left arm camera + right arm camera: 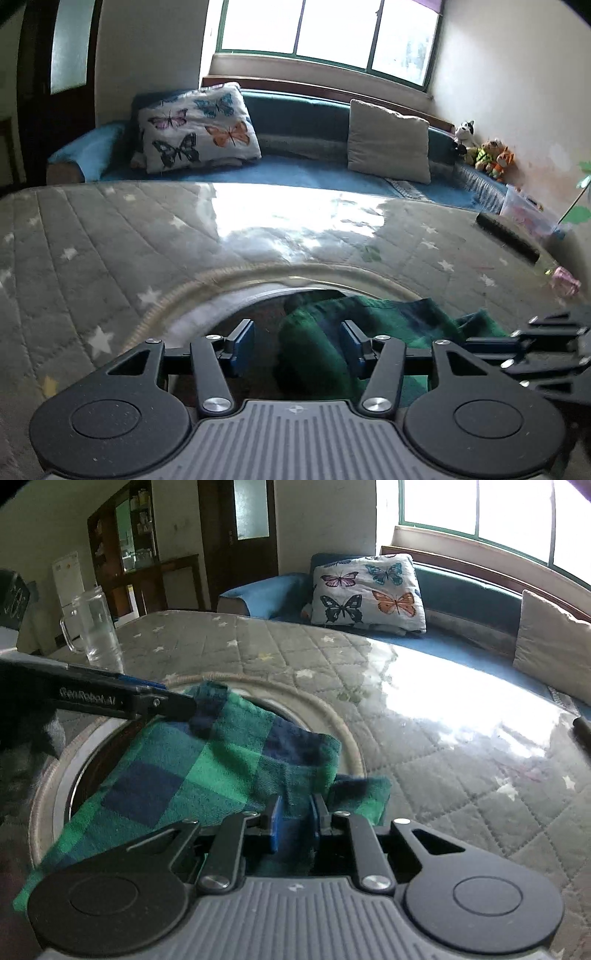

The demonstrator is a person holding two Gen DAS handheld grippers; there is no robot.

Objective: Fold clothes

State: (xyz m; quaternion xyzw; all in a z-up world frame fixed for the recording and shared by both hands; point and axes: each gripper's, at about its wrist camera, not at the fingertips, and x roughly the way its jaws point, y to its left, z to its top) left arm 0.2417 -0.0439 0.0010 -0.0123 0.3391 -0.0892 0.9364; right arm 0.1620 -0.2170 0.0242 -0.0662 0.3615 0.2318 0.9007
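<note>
The green and blue plaid cloth (207,771) lies rumpled over the round glass lazy Susan (347,738) in the middle of the quilt-covered table (461,775), part folded over itself, one corner hanging toward the near edge.

The right gripper (293,821) has its jaws pressed together on a bunched edge of the cloth. The left gripper (297,341) stands spread, the cloth between and under its fingers but not pinched.

Risks, as I judge them:
1. The right pinch holds a thick wad, maybe more than 1 layer; pulling it could drag the whole cloth instead of laying a clean fold.
2. The turntable may spin under a sideways tug and skew the fold.
3. The glass mug (94,627) stands near the left gripper's side; a wide sweep could knock it.
4. The 2 grippers are close and could collide.
</note>
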